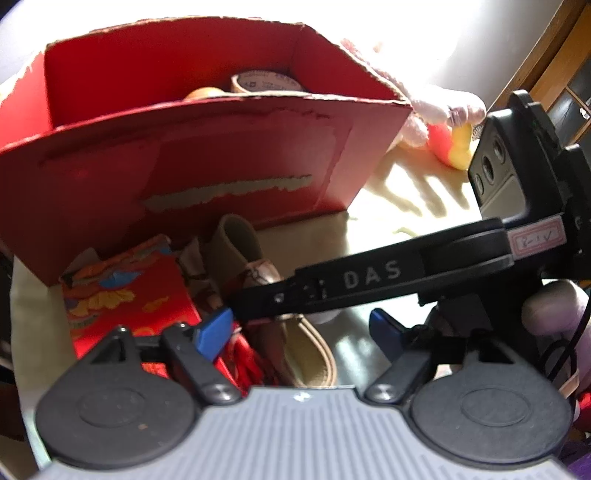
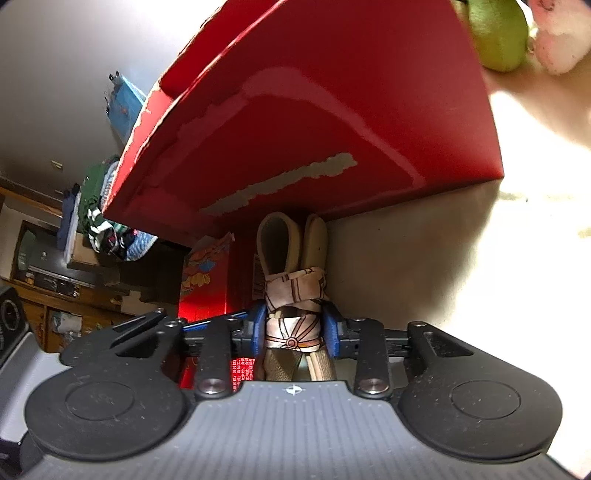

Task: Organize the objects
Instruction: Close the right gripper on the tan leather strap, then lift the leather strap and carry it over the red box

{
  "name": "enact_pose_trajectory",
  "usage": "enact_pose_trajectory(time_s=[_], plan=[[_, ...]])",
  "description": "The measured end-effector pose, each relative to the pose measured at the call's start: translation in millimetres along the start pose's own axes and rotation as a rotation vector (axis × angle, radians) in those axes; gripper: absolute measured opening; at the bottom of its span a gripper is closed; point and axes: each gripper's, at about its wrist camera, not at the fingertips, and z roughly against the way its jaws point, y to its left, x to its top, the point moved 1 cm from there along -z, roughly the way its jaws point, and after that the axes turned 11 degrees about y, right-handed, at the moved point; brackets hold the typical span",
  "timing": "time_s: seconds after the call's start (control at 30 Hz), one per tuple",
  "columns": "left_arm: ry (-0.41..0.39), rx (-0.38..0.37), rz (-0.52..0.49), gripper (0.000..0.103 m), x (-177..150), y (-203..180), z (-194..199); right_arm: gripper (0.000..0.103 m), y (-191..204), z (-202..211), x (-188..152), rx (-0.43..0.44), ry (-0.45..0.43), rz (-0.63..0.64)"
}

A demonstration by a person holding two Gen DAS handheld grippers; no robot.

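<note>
A tan leather strap bundle [image 2: 291,258], tied round with a patterned scarf [image 2: 293,295], lies on the table against the front wall of a red cardboard box [image 2: 332,129]. My right gripper [image 2: 295,328] is shut on the scarf-wrapped part, its blue pads pressing on both sides. In the left wrist view the same bundle [image 1: 240,243] lies below the box [image 1: 184,158], and the right gripper's black finger [image 1: 351,284] crosses over it. My left gripper [image 1: 299,332] hangs open just above the bundle, holding nothing.
A red packet with a flower print [image 1: 125,295] lies left of the bundle. The box holds a tape roll [image 1: 266,81] and an orange object [image 1: 205,92]. A pink plush toy [image 1: 436,103], a yellow-red toy [image 1: 458,144] and a green fruit [image 2: 498,33] sit behind the box.
</note>
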Motion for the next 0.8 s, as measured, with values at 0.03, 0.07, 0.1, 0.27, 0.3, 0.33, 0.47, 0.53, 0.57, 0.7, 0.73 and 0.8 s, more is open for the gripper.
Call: enact_pose_trajectory(time_s=[0.03,0.07,0.1,0.27,0.3,0.33,0.47,0.53,0.57,0.7,0.73,0.8], plan=[[0.005,-0.006,0.004,0.088,0.9,0.0,-1.0,0.030,-3.8,2.4,-0.3,0.010,-0.003,-0.011],[0.009,-0.012,0.007,0.091,1.5,-0.2,-2.1,0.029,-6.7,3.7,-0.6,0.022,-0.005,-0.022],[0.012,-0.015,0.008,0.092,2.1,-0.7,-3.1,0.028,-11.1,6.7,-1.0,0.033,-0.008,-0.036],[0.034,-0.003,0.004,0.094,6.0,-6.0,-13.3,0.026,-21.8,18.3,-4.3,0.055,-0.026,-0.069],[0.040,0.003,-0.005,0.094,7.3,-8.1,-14.8,0.026,-23.5,20.2,-5.1,0.058,-0.029,-0.072],[0.043,0.008,-0.011,0.094,8.2,-10.0,-16.4,0.026,-24.9,22.1,-6.0,0.062,-0.031,-0.074],[0.080,-0.020,0.004,0.094,11.6,-12.8,-25.9,0.025,-27.5,28.2,-8.1,0.068,-0.040,-0.064],[0.079,-0.017,0.003,0.093,12.0,-15.0,-28.9,0.025,-29.1,32.7,-9.6,0.079,-0.050,-0.056],[0.081,-0.018,0.001,0.090,12.5,-16.5,-30.3,0.024,-29.1,34.7,-10.2,0.083,-0.055,-0.053],[0.097,-0.056,0.013,0.077,15.9,-17.2,-32.7,0.024,-29.0,42.6,-12.7,0.076,-0.060,-0.044],[0.094,-0.061,0.010,0.075,16.7,-18.2,-31.3,0.024,-28.3,45.0,-13.5,0.071,-0.062,-0.040],[0.091,-0.071,-0.001,0.073,18.2,-21.4,-27.6,0.025,-25.7,50.7,-15.0,0.066,-0.071,-0.033]])
